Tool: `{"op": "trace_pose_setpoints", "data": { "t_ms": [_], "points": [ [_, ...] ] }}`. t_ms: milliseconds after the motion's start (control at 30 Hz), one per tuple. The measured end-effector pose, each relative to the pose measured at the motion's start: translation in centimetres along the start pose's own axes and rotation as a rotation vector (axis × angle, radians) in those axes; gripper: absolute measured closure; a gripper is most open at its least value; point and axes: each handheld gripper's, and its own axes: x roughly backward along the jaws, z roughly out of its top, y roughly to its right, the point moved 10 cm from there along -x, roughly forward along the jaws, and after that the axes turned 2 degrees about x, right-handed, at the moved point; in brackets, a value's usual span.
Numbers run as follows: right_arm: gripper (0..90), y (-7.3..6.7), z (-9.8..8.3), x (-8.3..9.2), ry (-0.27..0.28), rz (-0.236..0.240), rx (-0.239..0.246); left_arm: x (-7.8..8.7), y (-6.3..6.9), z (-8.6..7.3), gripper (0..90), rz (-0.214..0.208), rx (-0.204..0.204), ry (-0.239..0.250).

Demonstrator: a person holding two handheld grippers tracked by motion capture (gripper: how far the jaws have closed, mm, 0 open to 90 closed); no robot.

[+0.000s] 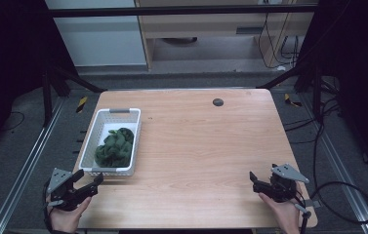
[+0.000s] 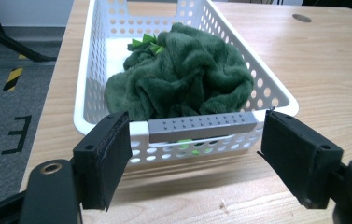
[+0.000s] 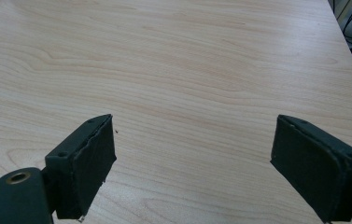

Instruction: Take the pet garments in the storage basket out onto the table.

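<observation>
Grippers sit at the near corners of the light wooden table (image 1: 201, 146), each held in a hand. The left gripper (image 1: 87, 183) hovers just short of the near end of the white perforated plastic basket (image 1: 93, 146), its jaws spread wide with nothing between them; in the left gripper view the basket's grey handle bar (image 2: 201, 127) lies between the two black pads (image 2: 113, 154) but farther off, untouched. A crumpled dark green plush cloth (image 2: 187, 79) lies inside the basket, heaped toward its near end. The right gripper (image 1: 261, 184) rests well apart over bare wood, jaws likewise open and empty
</observation>
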Motion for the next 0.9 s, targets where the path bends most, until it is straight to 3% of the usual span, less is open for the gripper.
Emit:
{"op": "trace_pose_setpoints", "data": {
  "t_ms": [467, 900],
  "points": [
    [12.0, -0.3, 0.2, 0.0, 0.002, -0.002, 0.021, 0.3, 0.2, 2.8, 21.7, -0.022, -0.025, 0.032],
    [11.4, -0.2, 0.0, -0.2, -0.012, -0.011, 0.034, -0.1, 0.1, 4.9, 21.1, -0.045, -0.042, 0.022]
  ]
}}
